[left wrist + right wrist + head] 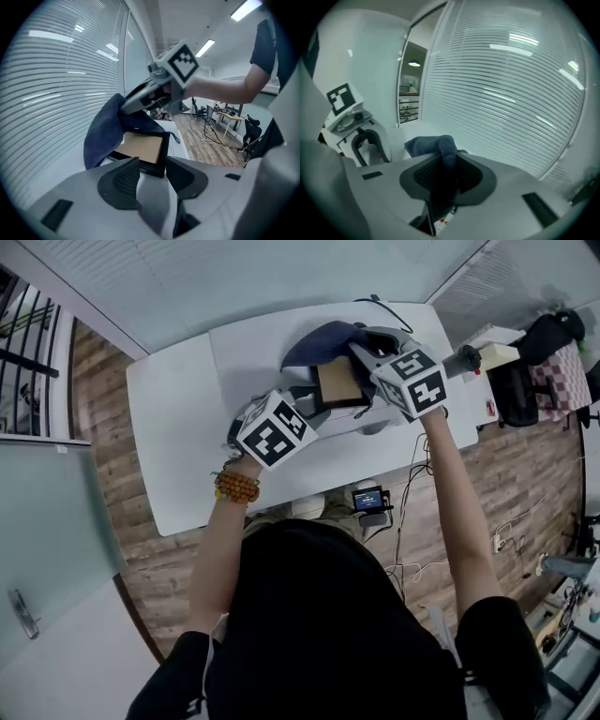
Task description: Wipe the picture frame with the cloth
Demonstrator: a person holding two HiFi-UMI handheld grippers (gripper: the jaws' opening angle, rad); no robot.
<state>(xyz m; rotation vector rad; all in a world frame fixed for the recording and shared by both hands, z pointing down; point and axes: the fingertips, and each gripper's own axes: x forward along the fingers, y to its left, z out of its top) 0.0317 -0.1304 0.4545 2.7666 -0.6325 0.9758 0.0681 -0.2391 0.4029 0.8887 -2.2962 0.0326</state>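
You stand at one white rectangular table (178,427) on a wood-plank floor, and both your arms reach forward over it.

One dark blue fabric cloth (323,338) is the largest loose thing. It is bunched and drapes over the far side of the frame. In the left gripper view the cloth (101,136) hangs down past the frame's left edge toward the tabletop. In the right gripper view its fold (433,144) rises out from between the jaws.

One black rectangular picture frame (337,382) with a brown cardboard back sits between your two grippers, above the middle of the table. Its back faces up. In the left gripper view the picture frame (140,146) is tilted, and its near corner reaches in between the jaws.

You hold two grey grippers, each carrying one white marker cube. Your left gripper (314,407) has its jaws set wide and clamped on the frame's near edge, and the left gripper view (152,168) shows a pad on either side of that edge. Your right gripper (361,345) has its jaws pressed together on the cloth (443,171), at the frame's far right.

One orange-brown beaded bracelet (236,487) circles your left wrist.
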